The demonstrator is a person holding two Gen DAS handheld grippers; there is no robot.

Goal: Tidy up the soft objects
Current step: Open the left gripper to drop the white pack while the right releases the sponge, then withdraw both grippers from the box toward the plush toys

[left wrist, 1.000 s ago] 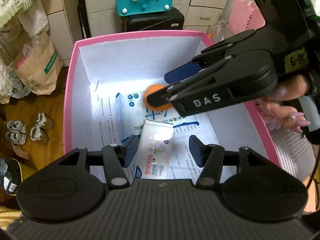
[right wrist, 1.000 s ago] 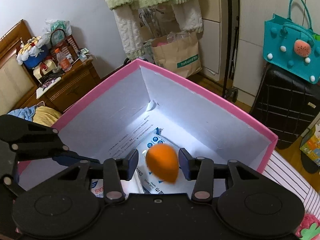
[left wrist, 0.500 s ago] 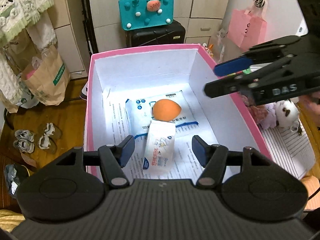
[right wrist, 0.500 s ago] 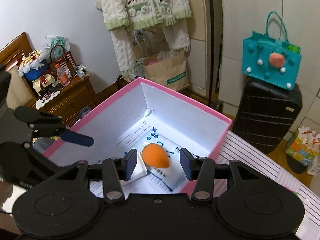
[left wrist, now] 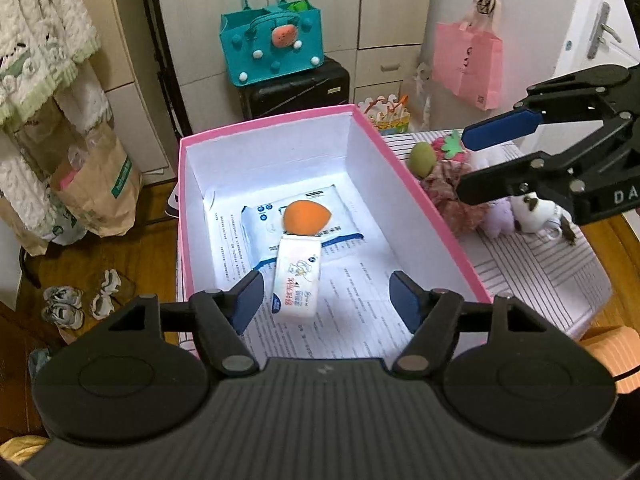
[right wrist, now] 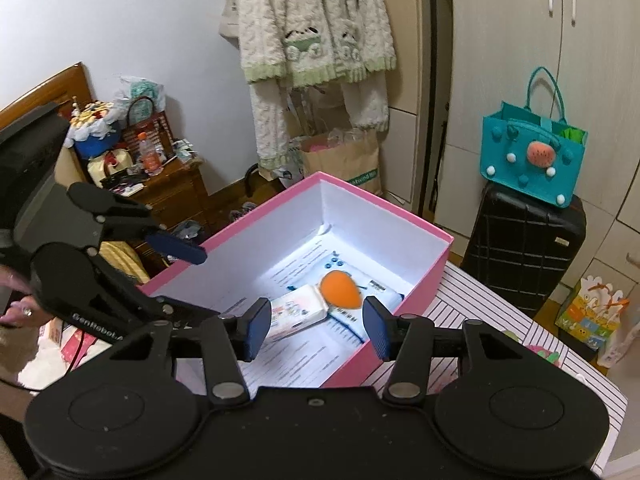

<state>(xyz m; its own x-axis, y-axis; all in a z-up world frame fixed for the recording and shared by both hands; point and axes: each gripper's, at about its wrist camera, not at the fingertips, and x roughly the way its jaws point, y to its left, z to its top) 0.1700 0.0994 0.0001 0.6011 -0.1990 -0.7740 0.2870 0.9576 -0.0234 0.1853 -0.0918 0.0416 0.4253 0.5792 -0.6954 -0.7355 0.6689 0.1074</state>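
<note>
The pink box stands open on the counter, which is covered with a striped cloth. Inside it, on a printed sheet, an orange sponge rests on a flat blue-and-white wipes pack, and a smaller white tissue pack lies against it on the near side.

The left claw hangs above the near end of the box, its jaws opening with nothing between them. The right claw is also released and opening, empty, over the box's near corner.

Only the left wrist view shows the things still outside the box: a green sponge, a strawberry toy, a bunched pinkish cloth and small plush figures, all crowded together on the counter just beside the box's right wall. It also shows the right claw from the side, above those toys, and a pink bag hanging on the wall.

Only the right wrist view shows the left claw from the side, off the box's far left edge, with a hand behind it, and a cluttered wooden cabinet beyond.
</note>
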